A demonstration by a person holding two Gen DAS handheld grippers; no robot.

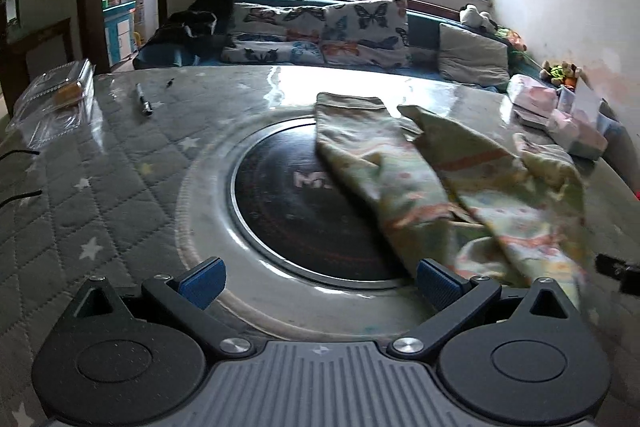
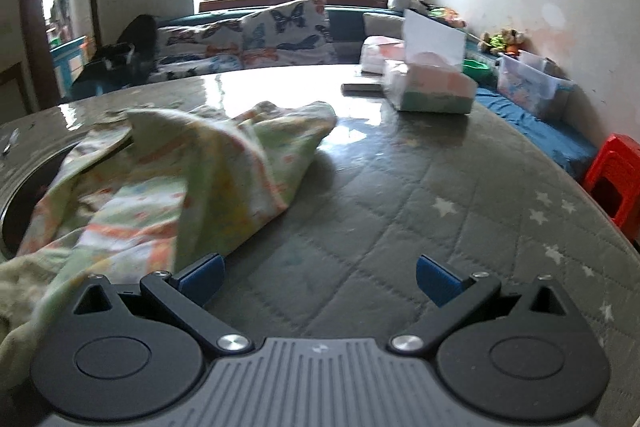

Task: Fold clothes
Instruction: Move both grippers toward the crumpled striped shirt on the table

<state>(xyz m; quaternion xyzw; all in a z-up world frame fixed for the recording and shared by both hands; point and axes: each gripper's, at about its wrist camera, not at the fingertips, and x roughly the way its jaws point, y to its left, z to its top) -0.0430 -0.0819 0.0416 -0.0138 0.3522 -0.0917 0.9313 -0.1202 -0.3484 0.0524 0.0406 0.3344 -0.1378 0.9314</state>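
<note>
Both hand-held grippers (image 1: 319,282) (image 2: 319,281) gape beside the crumpled garment (image 1: 452,183).

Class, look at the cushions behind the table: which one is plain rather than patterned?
The plain grey cushion at the right end, nearest the soft toys. The others, the butterfly cushions, carry a printed butterfly pattern.

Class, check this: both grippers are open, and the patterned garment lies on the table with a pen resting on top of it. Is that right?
Not quite. The pen lies on the table well apart from the garment, as the left wrist view shows. Both grippers, left and right, are open.
</note>
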